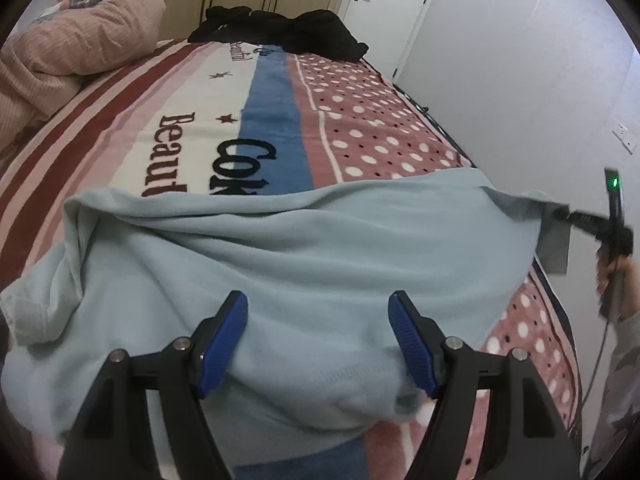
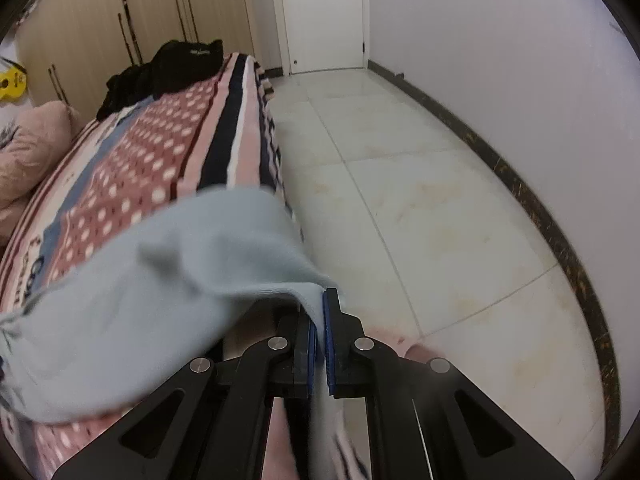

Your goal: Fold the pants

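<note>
Right wrist view shows the right hand-held gripper [image 2: 319, 320] clamped on a thin edge of the light blue pants [image 1: 280, 248] lying on the bed [image 1: 380, 120], the left hand-held gripper [image 1: 318, 336] spread empty above them; that shallow pinch could slip

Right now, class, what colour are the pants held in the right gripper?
Pale blue pants, clearest in the left wrist view.

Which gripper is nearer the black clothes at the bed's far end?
Neither clearly: both grippers are far from the black clothes. The left gripper hovers open over the blue pants; the right gripper pinches their edge.
</note>
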The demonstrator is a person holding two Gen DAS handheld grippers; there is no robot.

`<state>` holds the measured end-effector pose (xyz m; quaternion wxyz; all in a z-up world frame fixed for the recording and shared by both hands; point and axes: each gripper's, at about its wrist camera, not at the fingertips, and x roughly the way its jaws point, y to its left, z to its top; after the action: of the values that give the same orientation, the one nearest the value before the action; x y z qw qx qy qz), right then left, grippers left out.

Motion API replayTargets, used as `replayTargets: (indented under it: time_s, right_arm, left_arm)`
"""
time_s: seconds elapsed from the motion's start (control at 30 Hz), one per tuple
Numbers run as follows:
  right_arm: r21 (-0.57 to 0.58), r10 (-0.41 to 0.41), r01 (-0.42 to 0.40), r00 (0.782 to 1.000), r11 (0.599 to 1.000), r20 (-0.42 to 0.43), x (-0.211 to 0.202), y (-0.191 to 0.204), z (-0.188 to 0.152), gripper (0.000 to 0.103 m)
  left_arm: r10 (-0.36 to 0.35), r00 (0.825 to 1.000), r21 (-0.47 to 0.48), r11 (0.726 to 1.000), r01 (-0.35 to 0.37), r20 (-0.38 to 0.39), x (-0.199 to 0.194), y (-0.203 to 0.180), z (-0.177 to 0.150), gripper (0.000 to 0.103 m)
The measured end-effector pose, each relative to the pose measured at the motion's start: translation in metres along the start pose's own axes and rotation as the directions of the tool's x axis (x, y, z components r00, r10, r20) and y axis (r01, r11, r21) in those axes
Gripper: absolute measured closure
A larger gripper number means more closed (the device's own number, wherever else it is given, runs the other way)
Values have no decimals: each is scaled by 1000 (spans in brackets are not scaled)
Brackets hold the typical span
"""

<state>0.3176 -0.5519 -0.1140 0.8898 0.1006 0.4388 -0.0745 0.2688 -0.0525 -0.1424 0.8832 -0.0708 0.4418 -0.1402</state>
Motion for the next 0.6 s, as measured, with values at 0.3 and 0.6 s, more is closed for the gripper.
replayTargets:
  time_s: [0.3,0.6]
  right_arm:
    - [-1,-104,104,986,995,-131,45,-8,77,103]
    - [129,-126,153,973,980,-193,105,-21,70,66]
  left_arm:
    - [73,997,6,997,-73,-2,21,15,3,34]
    - [109,994,13,994,-109,-1,26,21,3,34]
